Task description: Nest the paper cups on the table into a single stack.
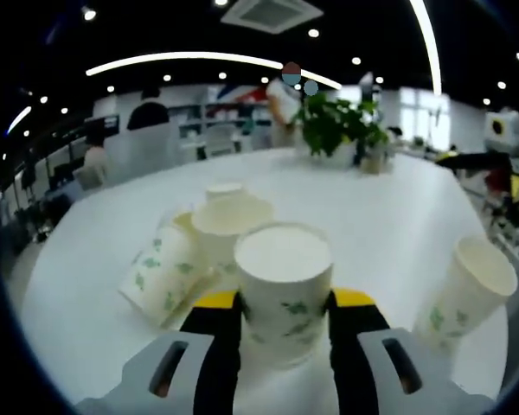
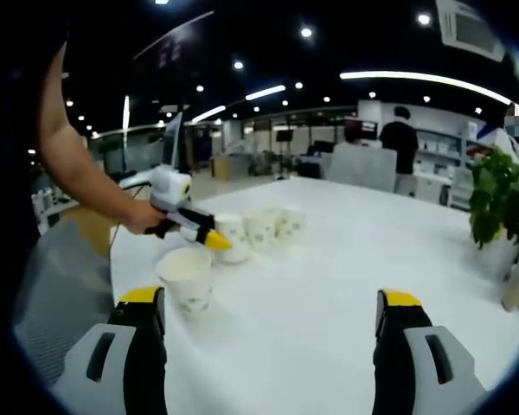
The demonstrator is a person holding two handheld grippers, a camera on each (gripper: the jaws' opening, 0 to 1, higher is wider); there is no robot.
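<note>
In the left gripper view your left gripper (image 1: 284, 313) pinched an upright white leaf-printed paper cup (image 1: 284, 290) that hid the cups behind it on the round white table (image 1: 389, 216), while in the right gripper view your right gripper (image 2: 272, 313) stood spread wide, holding nothing.

Upright cup (image 1: 284, 290) before cup cluster (image 1: 199, 246); plant (image 1: 336, 124) behind.

ceiling: dark above you, with round spotlights (image 2: 305, 32), curved light strips (image 1: 190, 60) and an air vent (image 1: 271, 12).
bench: white (image 2: 329, 277), with potted plant (image 1: 336, 124).
beyond: open office, desks.
</note>
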